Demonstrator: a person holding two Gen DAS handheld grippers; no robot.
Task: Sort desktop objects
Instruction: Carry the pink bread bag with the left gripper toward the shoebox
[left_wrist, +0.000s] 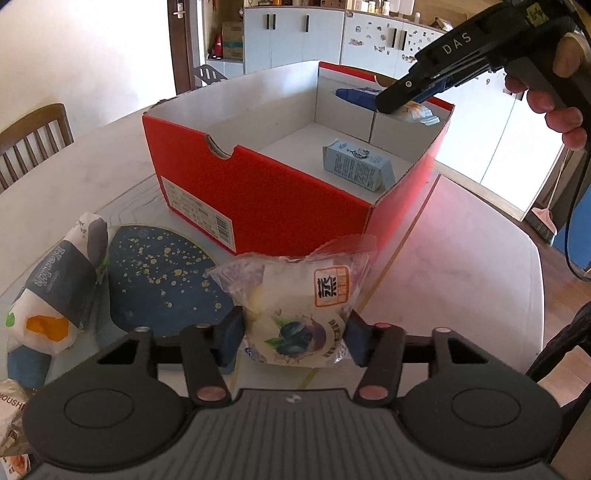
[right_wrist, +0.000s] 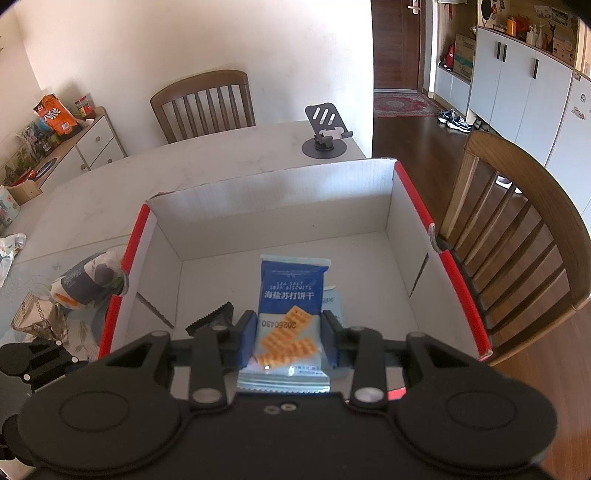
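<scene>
left tool (left_wrist: 291, 338) is squeezing the soft, light bun bag (left_wrist: 295, 314) on the table (left_wrist: 461, 258), best held mid-body | right tool (right_wrist: 289, 341) is pinching the crumbly cracker pack (right_wrist: 290, 314) over the box (right_wrist: 269, 199)

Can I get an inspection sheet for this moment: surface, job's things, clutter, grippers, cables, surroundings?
Surface: pale marble-look table with a blue speckled mat.
Job's things: red box, white inside, holding a light blue carton; blueberry bun packet on the table in front of it; blue biscuit packet over the box.
Clutter: wrapped snack beside the mat; phone stand at the far edge.
Grippers: left gripper jaws closed on the bun packet; right gripper jaws closed on the biscuit packet.
Cables: black cable hanging below the right hand.
Surroundings: wooden chairs, white cabinets, broom.
</scene>
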